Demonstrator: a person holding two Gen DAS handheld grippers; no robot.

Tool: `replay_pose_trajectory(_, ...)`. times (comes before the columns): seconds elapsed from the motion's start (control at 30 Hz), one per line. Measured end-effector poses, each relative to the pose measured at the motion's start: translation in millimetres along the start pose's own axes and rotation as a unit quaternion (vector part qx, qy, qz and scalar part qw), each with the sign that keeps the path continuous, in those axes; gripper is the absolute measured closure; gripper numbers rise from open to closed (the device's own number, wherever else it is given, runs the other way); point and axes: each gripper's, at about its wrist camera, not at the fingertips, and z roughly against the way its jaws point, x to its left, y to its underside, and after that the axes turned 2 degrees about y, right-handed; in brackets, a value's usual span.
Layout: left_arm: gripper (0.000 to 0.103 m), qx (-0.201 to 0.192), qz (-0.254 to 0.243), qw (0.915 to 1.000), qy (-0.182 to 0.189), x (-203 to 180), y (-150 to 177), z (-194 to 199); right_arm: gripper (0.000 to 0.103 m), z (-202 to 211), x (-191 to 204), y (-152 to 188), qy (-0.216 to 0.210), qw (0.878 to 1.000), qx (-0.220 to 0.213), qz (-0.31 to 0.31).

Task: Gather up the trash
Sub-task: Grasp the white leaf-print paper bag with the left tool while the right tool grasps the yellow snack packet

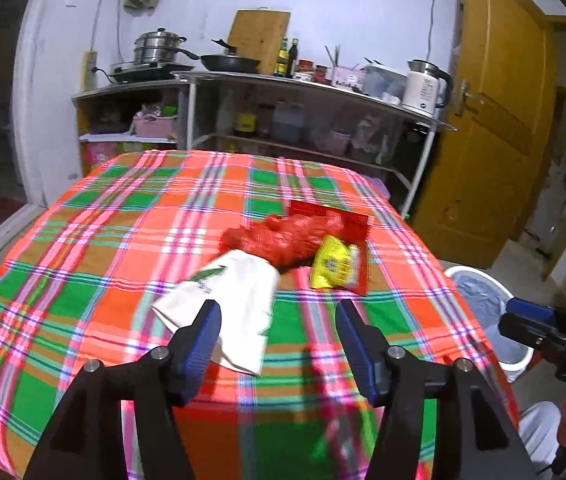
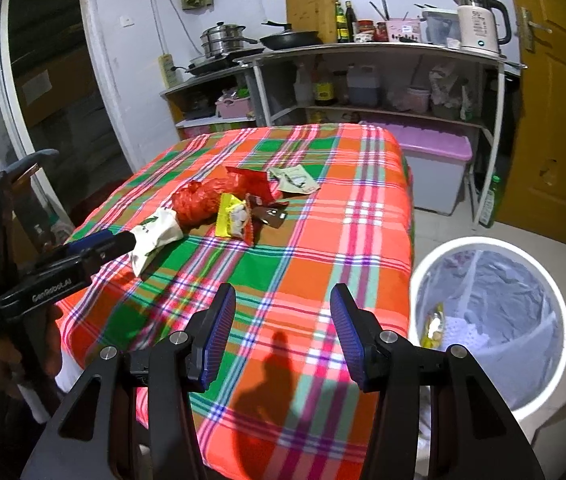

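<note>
Trash lies in a loose cluster near the middle of the plaid surface (image 2: 323, 216), and I read the job as partly done: the lined white bin (image 2: 487, 320) on the floor, just off the surface's right edge, already holds a couple of scraps.

My left tool (image 1: 277, 322) has its jaws spread wide with nothing between them; they frame bare cloth, and the nearest piece, a white wrapper with green print (image 1: 227, 304), sits just ahead and slightly left, its near edge overlapped in my view by the left finger. In the right wrist view that same tool's tip appears to touch or overlap the wrapper's end, though I cannot tell whether there is contact. The wrapper's long axis runs diagonally, from near-left up toward the red mesh bag (image 1: 279, 240) it abuts. Past the mesh are a yellow packet (image 1: 335, 266), a red packet (image 2: 253, 184) and, farthest back, a pale printed wrapper (image 2: 293, 179).

My right tool (image 2: 283, 312) is moderately open and empty, hovering over the surface's near edge, well apart from the pile and close to the bin.

So the left hand is clearly the nearer one. I judge the next move to be a short push forward and left so the jaws straddle the wrapper across its narrow width, not along its length.
</note>
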Motion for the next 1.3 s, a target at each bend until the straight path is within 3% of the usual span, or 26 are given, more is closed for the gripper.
replay_pose_trajectory(0.43, 0.044, 0.042, -0.024, 0.9988, -0.009, 6, 1, -43, 0.052, -38, 9, -14, -0.001, 1.000, 0.023, 0.010)
replay_pose_trajectory(0.7, 0.062, 0.074, -0.013, 0.9969, -0.022, 15, 0, -66, 0.052, -68, 18, -28, -0.015, 0.999, 0.037, 0.020)
replay_pose_trajectory(1.3, 0.066, 0.053, -0.012, 0.9984, -0.015, 18, 4, -64, 0.052, -139, 25, -58, -0.047, 0.996, 0.077, 0.024)
